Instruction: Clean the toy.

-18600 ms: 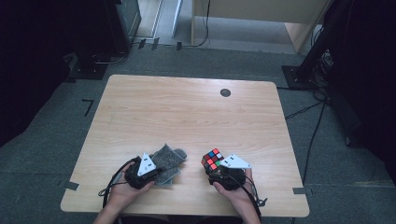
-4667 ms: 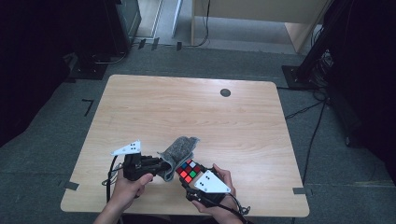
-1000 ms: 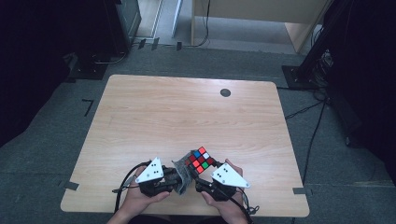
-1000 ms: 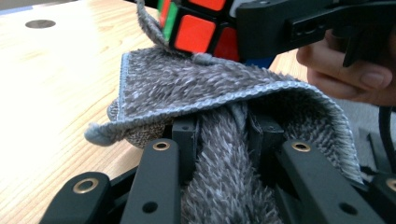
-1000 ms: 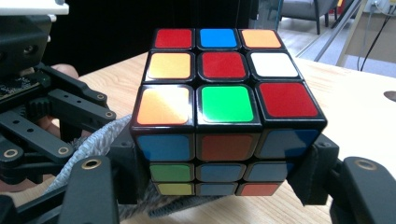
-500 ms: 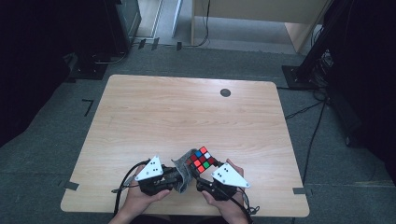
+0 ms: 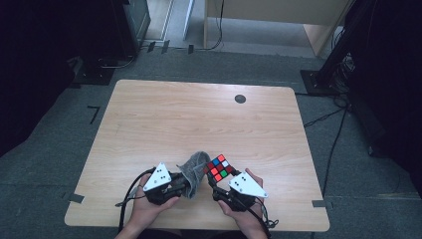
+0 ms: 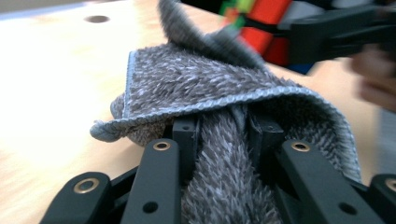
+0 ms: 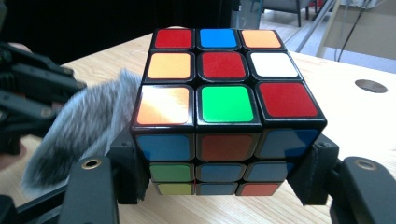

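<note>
Puzzle cube: held clear of the table near its front edge, clamped between the jaws of the right gripper. In the right gripper view the cube sits squarely between the two black jaws, which press on its left and right faces; the grip looks firm and level.

Grey cloth: bunched and clenched in the left gripper. The left gripper view shows a thick fold of the cloth pinched between the jaws, with the loose remainder draped forward towards the cube.

Contact: the free end of the cloth lies against the cube's left side, as seen in the right gripper view, where grey pile meets the cube's edge.

Assessment: the work in hand appears to be wiping the cube. Both items are secured and brought together, so wiping seems under way. How many faces have been covered cannot be told; the top face is bare of cloth at present.
</note>
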The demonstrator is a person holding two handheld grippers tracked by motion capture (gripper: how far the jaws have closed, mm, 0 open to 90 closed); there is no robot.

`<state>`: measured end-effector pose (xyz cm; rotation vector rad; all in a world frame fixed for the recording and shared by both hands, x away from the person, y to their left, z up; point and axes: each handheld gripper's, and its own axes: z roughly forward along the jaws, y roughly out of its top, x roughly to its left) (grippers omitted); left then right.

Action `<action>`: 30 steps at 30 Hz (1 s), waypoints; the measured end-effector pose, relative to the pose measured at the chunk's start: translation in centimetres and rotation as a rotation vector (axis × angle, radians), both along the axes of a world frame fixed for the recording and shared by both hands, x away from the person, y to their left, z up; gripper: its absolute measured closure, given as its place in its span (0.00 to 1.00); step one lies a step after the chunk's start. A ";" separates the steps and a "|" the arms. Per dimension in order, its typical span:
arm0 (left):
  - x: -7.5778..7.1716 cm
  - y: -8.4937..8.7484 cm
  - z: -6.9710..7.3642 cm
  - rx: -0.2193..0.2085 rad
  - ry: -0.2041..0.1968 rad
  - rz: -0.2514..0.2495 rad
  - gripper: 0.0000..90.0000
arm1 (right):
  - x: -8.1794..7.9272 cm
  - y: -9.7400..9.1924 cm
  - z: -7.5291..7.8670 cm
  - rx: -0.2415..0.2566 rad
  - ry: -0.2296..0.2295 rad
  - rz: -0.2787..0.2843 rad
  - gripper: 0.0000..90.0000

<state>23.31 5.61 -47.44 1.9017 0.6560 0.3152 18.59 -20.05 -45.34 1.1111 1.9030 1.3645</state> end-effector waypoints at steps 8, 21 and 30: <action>1.6 0.8 -0.2 0.034 0.016 0.130 0.64 | 0.0 0.6 -0.3 -0.030 -0.005 0.001 0.39; 1.6 2.0 1.5 -0.111 0.063 0.130 0.46 | -0.2 1.1 -0.6 -0.063 -0.001 0.001 0.39; -0.3 -0.8 3.7 -0.121 0.108 -0.007 0.24 | -0.5 2.9 -1.3 -0.121 -0.005 0.030 0.38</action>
